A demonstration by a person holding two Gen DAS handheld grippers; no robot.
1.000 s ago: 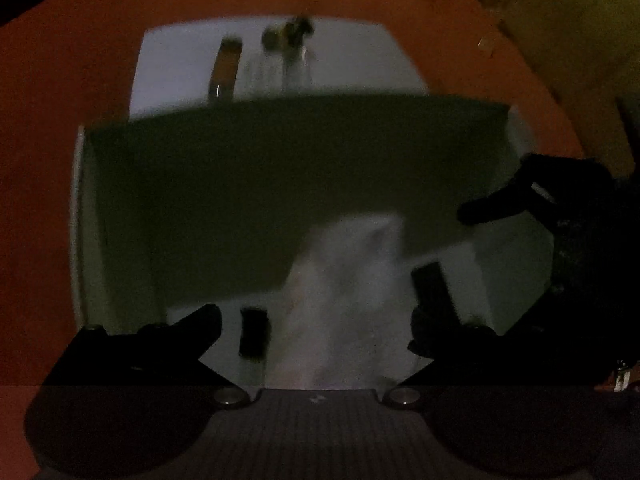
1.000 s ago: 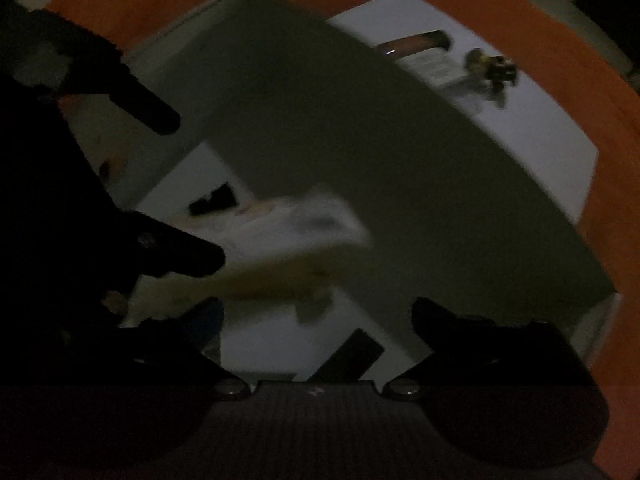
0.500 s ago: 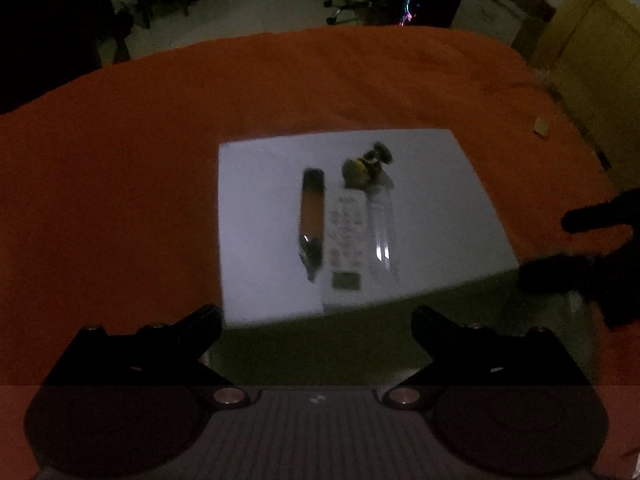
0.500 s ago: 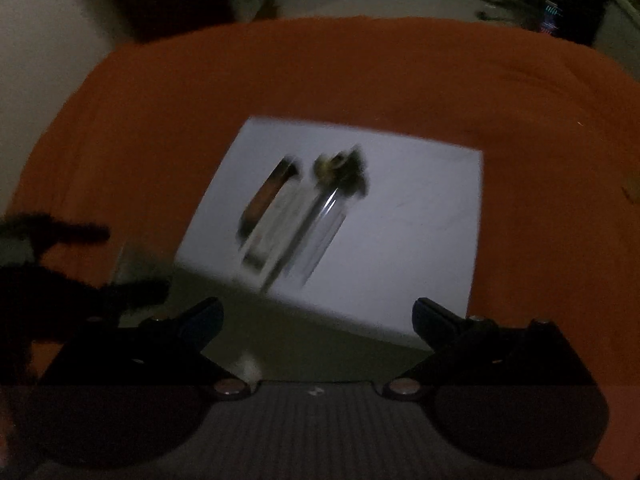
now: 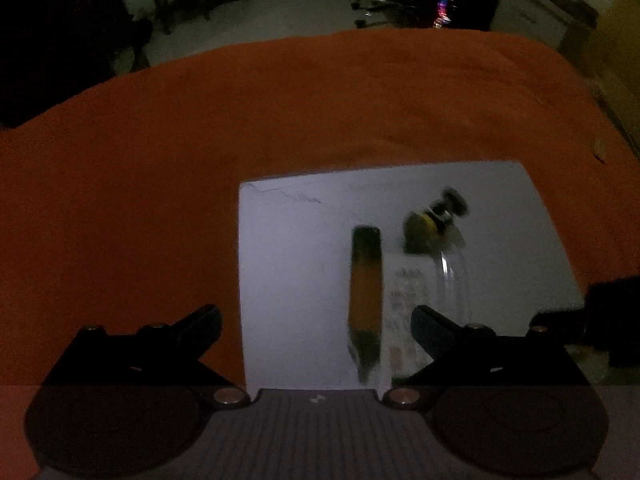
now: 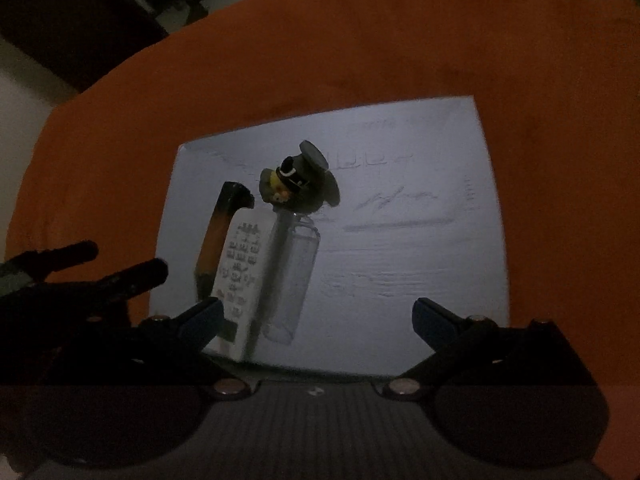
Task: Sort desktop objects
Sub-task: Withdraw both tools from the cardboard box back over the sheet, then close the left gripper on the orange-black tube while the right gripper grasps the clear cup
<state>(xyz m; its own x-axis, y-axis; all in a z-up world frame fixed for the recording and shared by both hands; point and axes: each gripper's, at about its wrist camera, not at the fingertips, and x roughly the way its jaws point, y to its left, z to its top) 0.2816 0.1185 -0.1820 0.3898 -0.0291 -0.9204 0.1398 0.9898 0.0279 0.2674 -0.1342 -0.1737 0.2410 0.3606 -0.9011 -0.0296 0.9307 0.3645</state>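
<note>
A white board [image 5: 304, 280] [image 6: 400, 240] lies on the orange cloth. On it lie an orange-and-black tube [image 5: 365, 292] [image 6: 218, 236], a white remote with buttons [image 5: 402, 304] [image 6: 240, 268], a clear glass vial [image 5: 454, 280] [image 6: 294, 276] and a small figure with a black hat [image 5: 434, 220] [image 6: 298, 178]. My left gripper [image 5: 316, 320] is open and empty just above the board's near edge. My right gripper [image 6: 318, 312] is open and empty over the board, right of the vial. The left gripper's fingers [image 6: 120, 276] show at the left of the right wrist view.
The orange cloth [image 5: 160, 160] covers the table all round the board. A small tan piece [image 5: 599, 148] lies at the far right. A dark floor with chairs [image 5: 380, 0] lies beyond the table's far edge.
Both grippers have pulled up and away from the grey-green box with objects in it. They now face the white board, and both have moved closer to it.
</note>
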